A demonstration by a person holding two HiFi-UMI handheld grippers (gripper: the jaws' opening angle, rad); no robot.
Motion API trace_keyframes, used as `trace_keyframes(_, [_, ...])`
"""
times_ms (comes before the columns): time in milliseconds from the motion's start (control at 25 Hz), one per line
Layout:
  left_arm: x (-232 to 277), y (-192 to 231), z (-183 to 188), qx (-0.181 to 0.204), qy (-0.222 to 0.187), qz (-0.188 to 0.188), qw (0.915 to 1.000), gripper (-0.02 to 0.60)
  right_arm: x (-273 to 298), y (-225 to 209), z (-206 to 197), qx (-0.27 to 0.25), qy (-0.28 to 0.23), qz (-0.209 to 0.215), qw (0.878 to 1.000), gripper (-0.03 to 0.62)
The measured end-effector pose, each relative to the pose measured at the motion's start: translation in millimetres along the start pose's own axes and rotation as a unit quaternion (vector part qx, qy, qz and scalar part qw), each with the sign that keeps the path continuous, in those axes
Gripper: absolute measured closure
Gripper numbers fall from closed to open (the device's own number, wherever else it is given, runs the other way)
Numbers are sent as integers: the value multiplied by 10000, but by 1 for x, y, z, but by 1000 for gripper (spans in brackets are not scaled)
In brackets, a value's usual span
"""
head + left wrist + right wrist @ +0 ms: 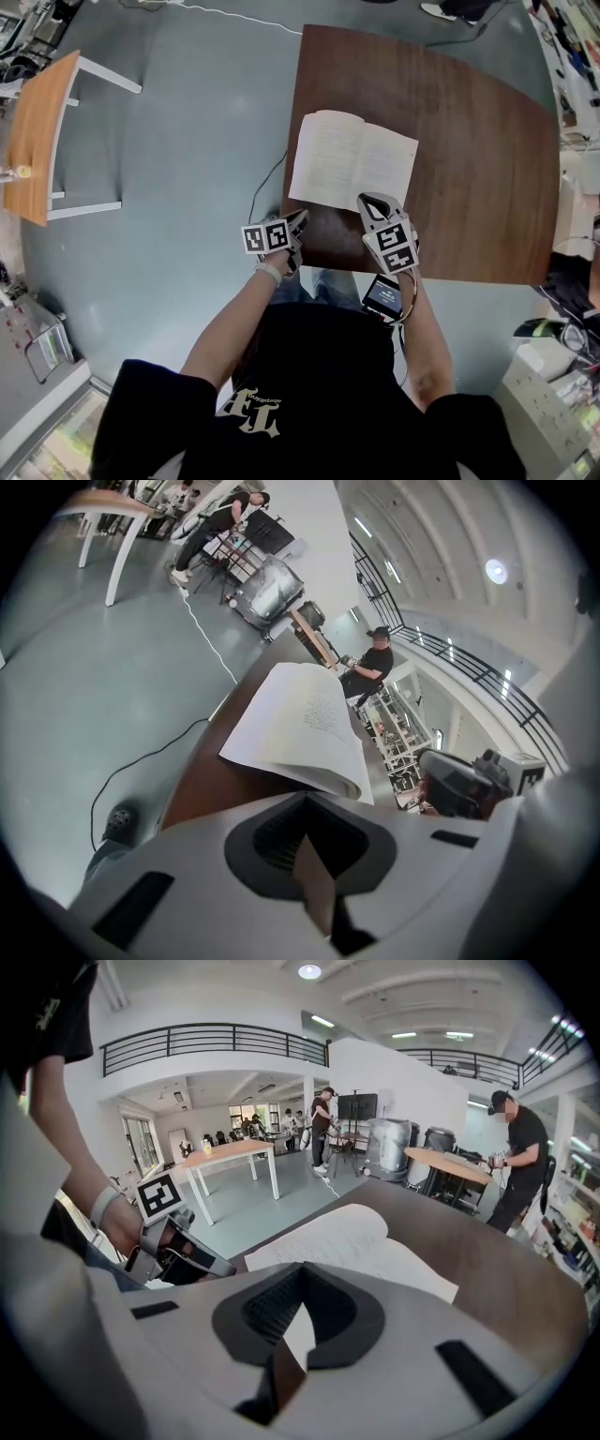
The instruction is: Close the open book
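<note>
Both tongs are pressed together with nothing between them. In its own view the left gripper (306,801) shows its two jaws meeting at the tips, with only a thin sliver of brown tabletop behind. The right gripper (298,1277) is the same, and its sliver is white page. From the head view we see the left gripper (298,221) low over the near left corner of the table (469,141), just beside the book's near left corner. The right gripper (373,201) points away from the person, its tip over the near edge of the right-hand page. We cannot tell whether either tip touches anything.

Both forearms reach forward from the body, elbows bent. The left wrist wears a pale band (269,273). A small screen (382,295) sits under the right wrist. The marker cubes cover most of both hands.

The book (352,159) lies open and flat on the table's near left part, pages up, spine running away from us. Its print is too small to read, and its cover is hidden underneath.

A cable (267,183) trails on the floor left of the table. Beyond, a lighter wooden table (37,131) is cut by the picture's edge.
</note>
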State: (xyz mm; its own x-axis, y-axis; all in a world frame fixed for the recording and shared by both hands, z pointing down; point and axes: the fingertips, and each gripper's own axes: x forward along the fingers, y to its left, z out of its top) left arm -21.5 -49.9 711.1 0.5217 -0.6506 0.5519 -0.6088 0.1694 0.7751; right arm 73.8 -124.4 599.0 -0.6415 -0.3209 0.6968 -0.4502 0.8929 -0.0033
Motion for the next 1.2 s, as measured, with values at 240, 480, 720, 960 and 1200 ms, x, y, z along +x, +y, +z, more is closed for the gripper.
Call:
trace_keyframes(240, [8, 12, 1, 40, -18, 122, 9999, 577, 24, 1, -5, -33, 172, 74, 9998, 606])
trace_keyframes(480, [9, 13, -2, -80, -158, 146, 9997, 577, 40, 1, -18, 130, 294, 193, 9993, 606])
trace_keyframes(720, [12, 22, 2, -159, -189, 145, 9996, 577, 65, 7, -28, 291, 582, 330, 9973, 601])
trace_keyframes(960, [20, 19, 9, -108, -176, 127, 9997, 577, 79, 10, -39, 423, 814, 430, 9949, 591])
trace_keyframes(1200, [19, 17, 11, 87, -188, 183, 9996, 577, 82, 12, -42, 515, 838, 518, 9938, 591])
